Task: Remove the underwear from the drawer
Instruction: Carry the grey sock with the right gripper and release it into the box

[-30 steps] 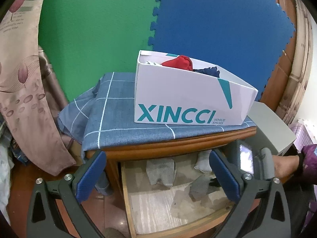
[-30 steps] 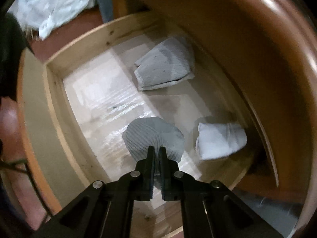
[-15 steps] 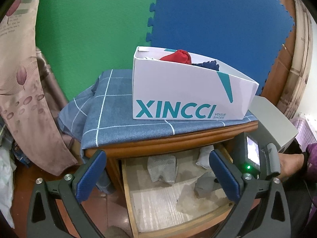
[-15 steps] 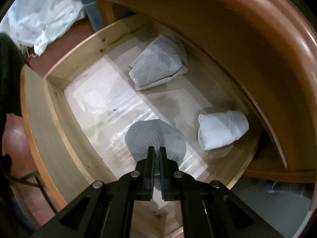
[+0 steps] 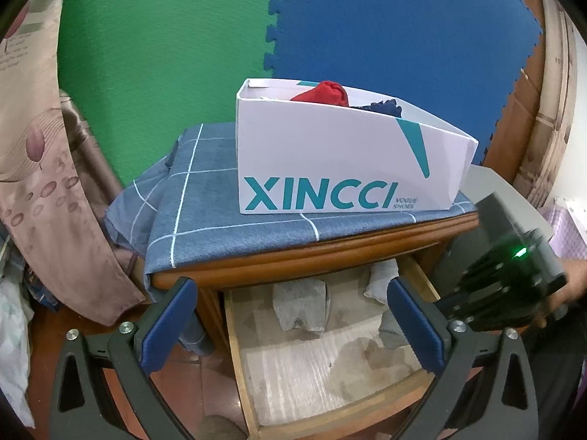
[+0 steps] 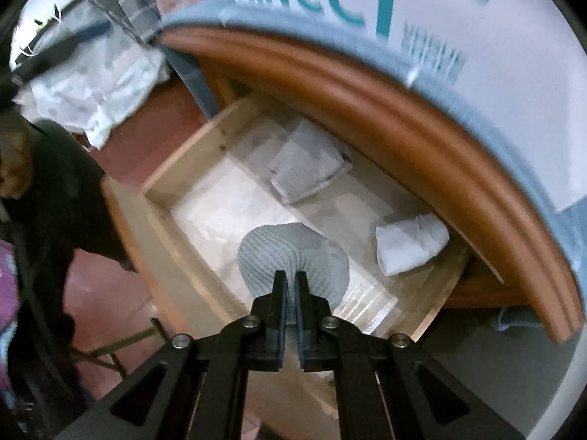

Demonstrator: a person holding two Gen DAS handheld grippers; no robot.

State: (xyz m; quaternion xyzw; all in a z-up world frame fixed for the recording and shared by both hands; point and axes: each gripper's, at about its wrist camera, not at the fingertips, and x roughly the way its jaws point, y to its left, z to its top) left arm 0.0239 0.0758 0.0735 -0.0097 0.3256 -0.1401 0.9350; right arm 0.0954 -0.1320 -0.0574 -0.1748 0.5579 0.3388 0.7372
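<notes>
My right gripper (image 6: 291, 279) is shut on a grey ribbed piece of underwear (image 6: 290, 249), which hangs bunched above the open wooden drawer (image 6: 176, 168). Two more folded pieces lie in the drawer: a grey one (image 6: 306, 167) at the back and a white one (image 6: 411, 244) at the right. In the left wrist view my left gripper (image 5: 290, 319) stands open in front of the drawer (image 5: 238, 359), with nothing between its blue pads (image 5: 170, 324). The grey folded piece (image 5: 301, 306) and the white one (image 5: 381, 280) show there too, and the right gripper's black body (image 5: 506, 286) is at the right edge.
A white XINCCI shoe box (image 5: 348, 157) with red and dark clothes stands on the blue checked cloth (image 5: 205, 201) over the cabinet top. A curtain (image 5: 40, 165) hangs at the left. A person's dark sleeve (image 6: 62, 201) is left of the drawer.
My right gripper has risen with the grey ribbed underwear, lifting it off the drawer floor; the cabinet top and shoe box have come into its view. The left gripper has hardly moved.
</notes>
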